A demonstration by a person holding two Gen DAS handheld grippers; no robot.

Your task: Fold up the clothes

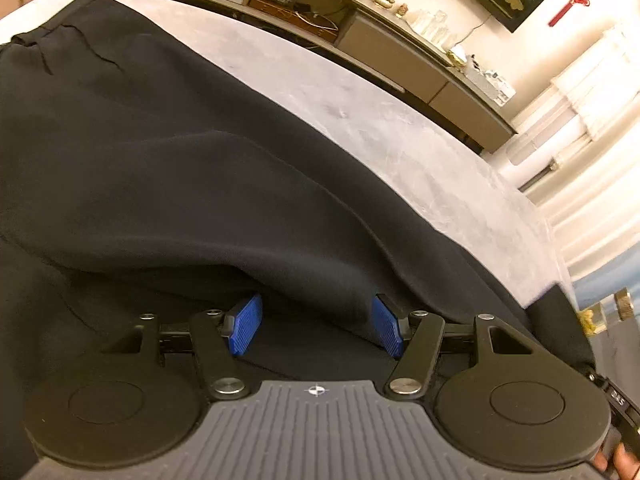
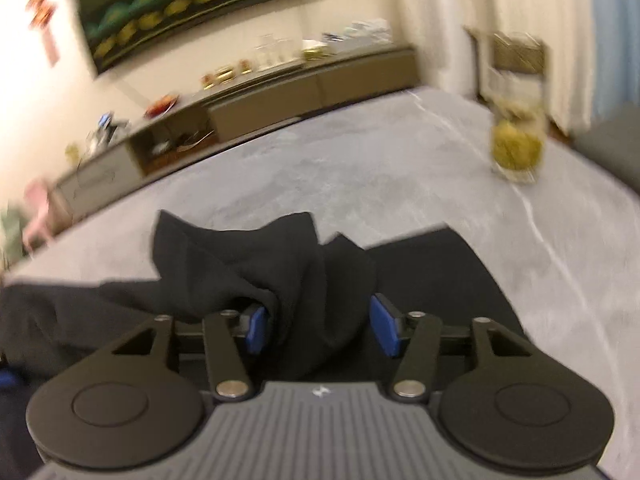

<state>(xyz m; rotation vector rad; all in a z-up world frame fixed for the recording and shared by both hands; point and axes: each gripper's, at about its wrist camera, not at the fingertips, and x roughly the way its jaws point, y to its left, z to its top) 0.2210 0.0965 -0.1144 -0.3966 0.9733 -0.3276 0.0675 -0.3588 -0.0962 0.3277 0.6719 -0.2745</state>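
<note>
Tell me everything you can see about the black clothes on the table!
The black garment is soft, smooth, matte cloth, spread wide over the grey marbled table with long shallow wrinkles. One edge hangs as a raised fold between the open blue pads of the left gripper. In the right wrist view, another part is bunched into a peaked lump between the open pads of the right gripper, touching one of them.
</note>
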